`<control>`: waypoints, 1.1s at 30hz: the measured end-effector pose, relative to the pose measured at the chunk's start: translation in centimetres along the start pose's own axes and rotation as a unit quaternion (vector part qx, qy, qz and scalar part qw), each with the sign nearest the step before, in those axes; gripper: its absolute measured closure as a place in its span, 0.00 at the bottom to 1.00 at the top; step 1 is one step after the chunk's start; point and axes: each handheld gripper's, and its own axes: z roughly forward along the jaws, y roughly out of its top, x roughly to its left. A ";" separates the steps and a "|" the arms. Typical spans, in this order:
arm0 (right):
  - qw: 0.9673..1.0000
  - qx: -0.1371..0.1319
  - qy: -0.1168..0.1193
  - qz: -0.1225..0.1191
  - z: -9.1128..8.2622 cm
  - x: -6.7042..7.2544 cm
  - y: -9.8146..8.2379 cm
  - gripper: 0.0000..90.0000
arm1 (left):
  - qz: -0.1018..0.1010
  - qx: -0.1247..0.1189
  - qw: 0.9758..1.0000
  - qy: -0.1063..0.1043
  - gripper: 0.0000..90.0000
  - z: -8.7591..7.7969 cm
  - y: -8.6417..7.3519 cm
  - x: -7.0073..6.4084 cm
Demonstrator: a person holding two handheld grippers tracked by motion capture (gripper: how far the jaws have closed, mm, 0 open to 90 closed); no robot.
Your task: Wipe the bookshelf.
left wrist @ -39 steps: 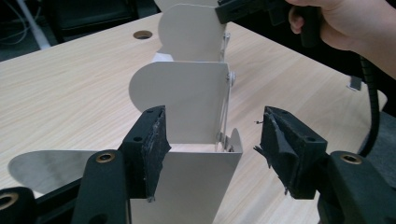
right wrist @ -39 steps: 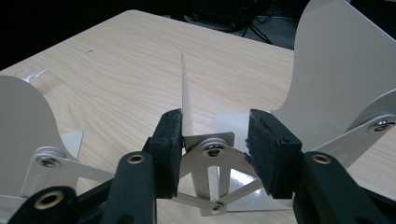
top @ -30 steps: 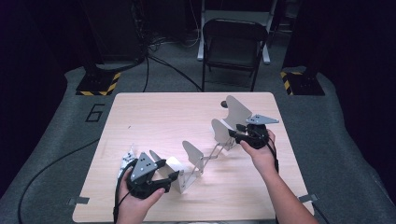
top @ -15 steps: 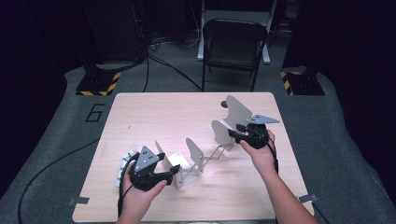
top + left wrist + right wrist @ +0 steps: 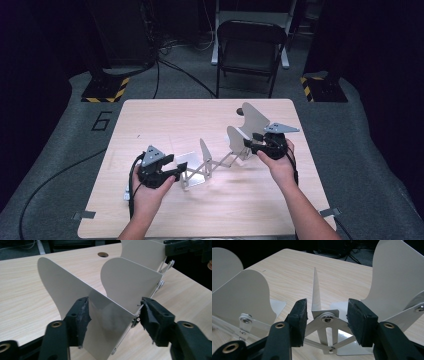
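A white metal expanding rack (image 5: 214,166), upright dividers joined by a scissor linkage, lies across the middle of the wooden table (image 5: 165,120). My left gripper (image 5: 177,172) is at the rack's left end. In the left gripper view its jaws have just been closing and the left gripper (image 5: 112,312) now has a pad against each side of the end divider (image 5: 110,322). My right gripper (image 5: 248,142) is at the rack's right end. In the right gripper view the right gripper (image 5: 327,320) has just been opening, and the pads stand clear on both sides of a linkage pivot (image 5: 327,320).
A folding chair (image 5: 250,45) stands beyond the table's far edge. Yellow-and-black striped stand bases (image 5: 105,90) sit on the grey floor at both far corners, with cables trailing. A round hole (image 5: 102,254) is in the tabletop behind the dividers.
My left gripper has moved right, up to the rack's left end, and its jaws now sit around the end divider. The right hand has stayed where it was.
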 end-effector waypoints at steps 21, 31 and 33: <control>0.998 -0.021 0.054 -0.004 -1.7 3.8 -2.4 0.54 | -0.019 -0.008 0.999 0.034 0.61 1.7 1.0 4.5; 0.998 -0.003 0.004 -0.070 -0.5 4.9 -3.2 0.61 | -0.019 -0.003 0.998 0.053 0.62 2.0 1.6 6.2; 0.997 0.002 -0.001 -0.075 0.0 4.9 -3.3 0.61 | -0.022 -0.003 0.998 0.058 0.62 2.0 1.6 6.3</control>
